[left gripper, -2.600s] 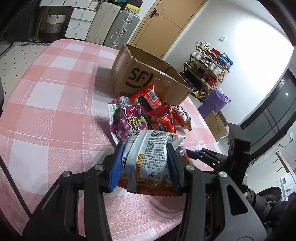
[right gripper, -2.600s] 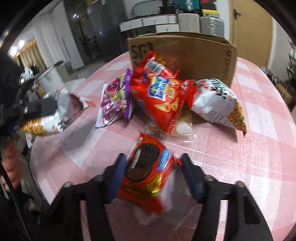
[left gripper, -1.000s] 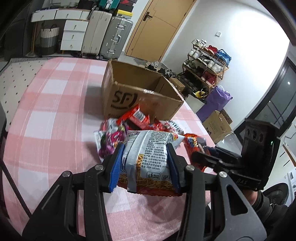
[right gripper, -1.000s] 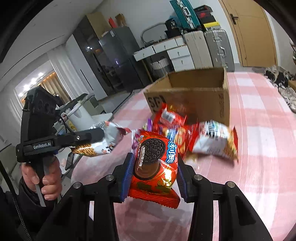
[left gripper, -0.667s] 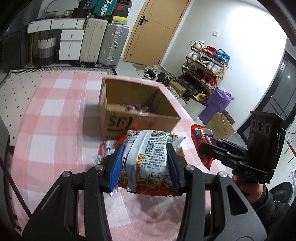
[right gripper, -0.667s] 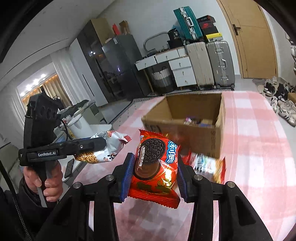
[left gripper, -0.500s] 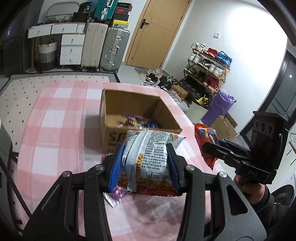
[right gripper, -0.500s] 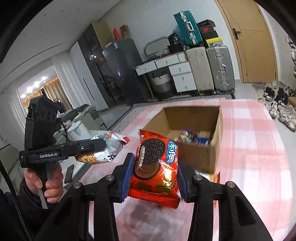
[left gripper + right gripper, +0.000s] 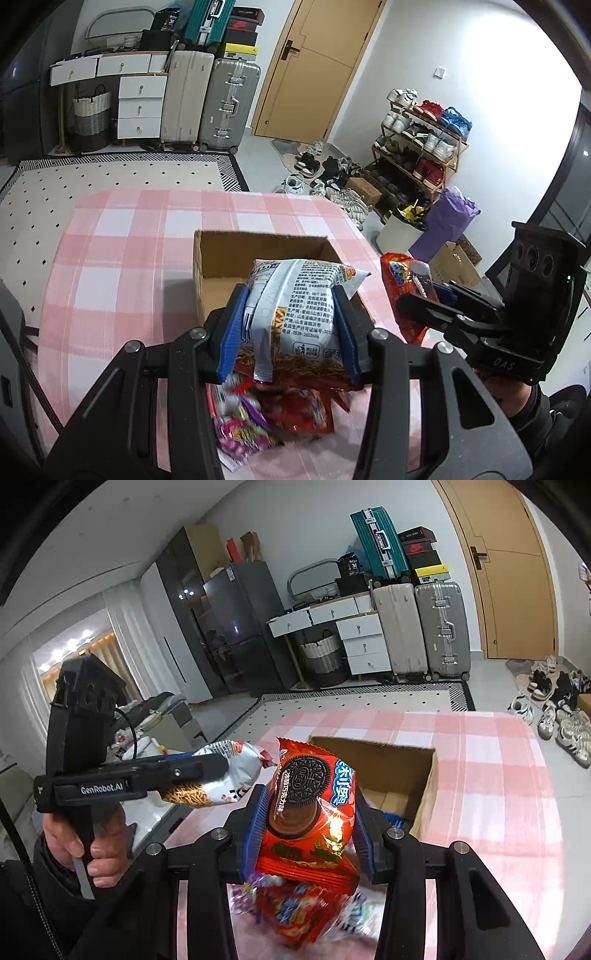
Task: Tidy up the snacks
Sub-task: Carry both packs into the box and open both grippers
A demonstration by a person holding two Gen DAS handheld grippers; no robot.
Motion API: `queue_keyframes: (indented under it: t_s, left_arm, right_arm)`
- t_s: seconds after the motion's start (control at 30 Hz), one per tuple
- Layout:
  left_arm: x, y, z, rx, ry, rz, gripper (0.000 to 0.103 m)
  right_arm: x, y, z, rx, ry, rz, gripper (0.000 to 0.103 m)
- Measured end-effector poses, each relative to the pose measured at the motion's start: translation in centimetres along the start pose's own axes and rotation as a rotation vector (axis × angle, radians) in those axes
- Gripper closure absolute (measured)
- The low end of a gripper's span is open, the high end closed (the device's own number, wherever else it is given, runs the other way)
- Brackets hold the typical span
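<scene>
Here the left gripper, a black two-finger tool with blue pads, is clenched on a silver and white snack bag printed with fried sticks; the bag stands upright between the pads, pinched at its middle, its top reaching beyond the fingertips and its red lower edge hanging below them. The right gripper of the same build is likewise clamped on a red foil cookie packet showing a dark sandwich cookie, gripped on both side edges, with the cookie picture rising above the pads and the crimped bottom seam drooping beneath. Just below and behind both grips lies a blurred heap of loose snack packets in red, purple and white on the pink and white checked tablecloth. Beyond the held bags stands an open brown cardboard box, flaps up; both snacks hang in the air over its near rim, the cookie packet off to the right of the box in the left wrist view. Inside, bare cardboard floor shows, and a bit of blue packaging in the right wrist view. Farther off stand silver and beige hard-shell suitcases and a wooden door.
</scene>
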State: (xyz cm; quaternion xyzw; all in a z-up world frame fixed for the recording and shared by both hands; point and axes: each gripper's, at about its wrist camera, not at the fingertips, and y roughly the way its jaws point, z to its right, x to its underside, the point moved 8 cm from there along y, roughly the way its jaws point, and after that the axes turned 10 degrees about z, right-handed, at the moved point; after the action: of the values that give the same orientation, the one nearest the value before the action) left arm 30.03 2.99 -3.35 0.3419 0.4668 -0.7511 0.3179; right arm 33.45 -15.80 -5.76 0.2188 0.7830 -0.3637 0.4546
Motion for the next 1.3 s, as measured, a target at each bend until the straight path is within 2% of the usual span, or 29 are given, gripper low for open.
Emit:
queue_keyframes:
  t_s: [0.2,0.47,0.9,0.93,0.97,1.0,1.03,1.1,1.3]
  left_arm:
    - [-1.6,4.0,-1.8,-0.011,-0.025,-0.017,0.062]
    - [-0.2,9.8,-3.6,-0.037,-0.024,-0.09,0.062]
    - [1.8,14.0,-4.8,-0.024,-0.051,-0.134,0.061]
    - [1.9,14.2,-5.0,-0.017,-0.067,-0.138,0.06]
    - [1.9,14.3,-5.1,-0.02,-0.081,-0.142,0.049]
    - [1.9,14.3,-5.3,-0.028,-0.091,-0.147,0.025]
    - [1.8,14.2,-5.5,-0.037,-0.095,-0.141,0.018]
    - [1.3,13.4,-5.4,-0.026,-0.093,-0.094,0.017]
    - [1.5,12.0,-4.8,-0.041,-0.069,-0.09,0.017]
  right_arm:
    - [-1.2,2.9,1.7,0.012,-0.002,-0.023,0.06]
    - [0.0,7.6,4.4,0.041,0.017,-0.083,0.06]
    - [2.0,11.3,6.5,0.085,0.003,-0.097,0.06]
    - [2.2,11.3,6.5,0.092,0.002,-0.096,0.053]
    - [2.2,11.3,6.5,0.083,0.0,-0.097,0.047]
    - [2.3,11.0,6.3,0.072,-0.002,-0.094,0.028]
    - [2.1,10.5,6.2,0.073,-0.007,-0.073,0.017]
    - [1.7,9.5,6.4,0.099,-0.017,-0.04,0.012]
    - [1.3,7.5,6.3,0.098,0.007,-0.005,0.011]
